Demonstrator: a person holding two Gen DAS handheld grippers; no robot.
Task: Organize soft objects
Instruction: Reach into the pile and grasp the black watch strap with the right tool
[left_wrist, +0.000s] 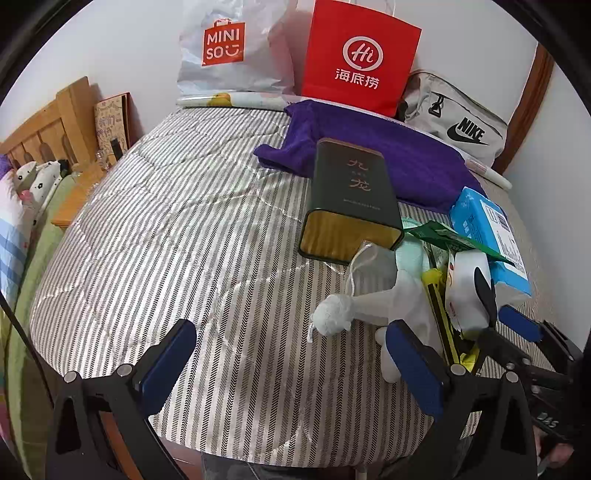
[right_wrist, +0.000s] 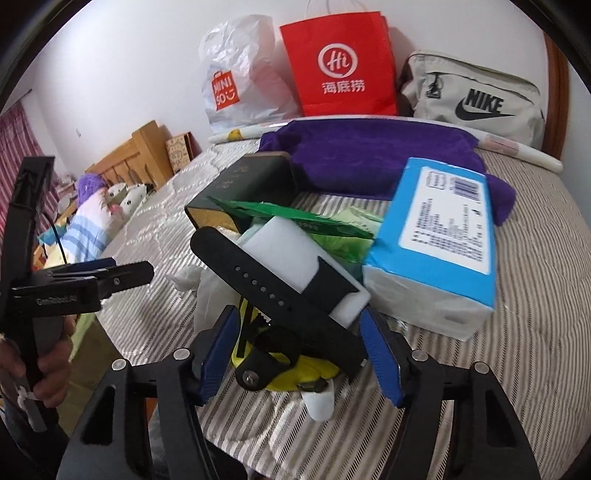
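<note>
We see the right hand-held gripper (right_wrist: 299, 354) with jaws apart around a black strap (right_wrist: 266, 288) — not yet clamped. Left hand-held gripper (left_wrist: 291, 365) open, just left of the white cloth pouch (left_wrist: 369, 302) on the bed (left_wrist: 166, 240).

Purple towel (right_wrist: 369, 162) partly hidden behind blue tissue pack (right_wrist: 436, 236) and dark tin box (right_wrist: 255, 181). Yellow tape measure (right_wrist: 295, 373) mostly buried under black watch strap (right_wrist: 266, 280) and white foam block (right_wrist: 295, 254); markings unreadable. Green packet (right_wrist: 295, 218) wedged beneath the pile, print too blurred to read. White plush toy (left_wrist: 369, 306) cut off behind left gripper's (left_wrist: 291, 365) near pad, body shape unclear. Right gripper (right_wrist: 295, 354) straddling the pile; contact of pads impossible to judge. Small items beside the headboard (left_wrist: 48, 129), past the bed's far-left corner, too tiny to identify. Hand (right_wrist: 44, 354) cropped by left edge.
</note>
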